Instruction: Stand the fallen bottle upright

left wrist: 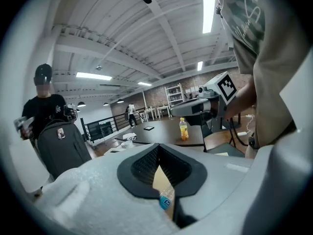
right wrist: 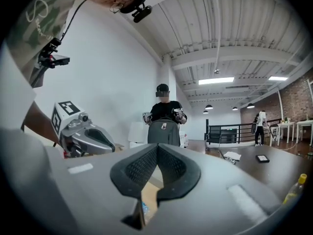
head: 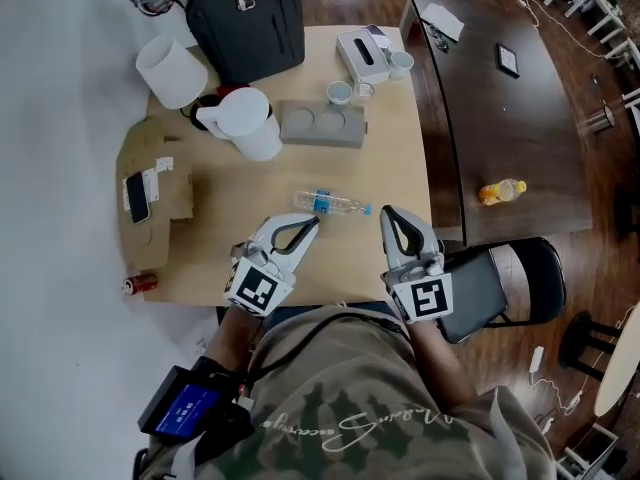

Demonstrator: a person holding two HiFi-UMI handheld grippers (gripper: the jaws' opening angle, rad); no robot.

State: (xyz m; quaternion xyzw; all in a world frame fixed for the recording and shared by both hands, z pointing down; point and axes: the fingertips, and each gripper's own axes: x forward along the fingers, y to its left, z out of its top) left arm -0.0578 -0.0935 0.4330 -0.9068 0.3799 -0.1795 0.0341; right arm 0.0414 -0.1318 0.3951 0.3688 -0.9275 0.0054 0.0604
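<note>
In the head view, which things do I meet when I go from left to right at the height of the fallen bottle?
First the phone on the cardboard → the fallen clear bottle on the light table → the orange drink bottle on the dark table.

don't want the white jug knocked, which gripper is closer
Left. The left gripper lies toward the person from the white jug; the right gripper is farther right, past the bottle.

- Two grippers were there: left gripper (head: 308, 226), right gripper (head: 388, 214).
- Two bottles: clear water bottle (head: 330, 204), orange drink bottle (head: 501, 192).
- One black backpack (head: 247, 18).
- One white jug (head: 245, 123).
- One red can (head: 139, 285).
</note>
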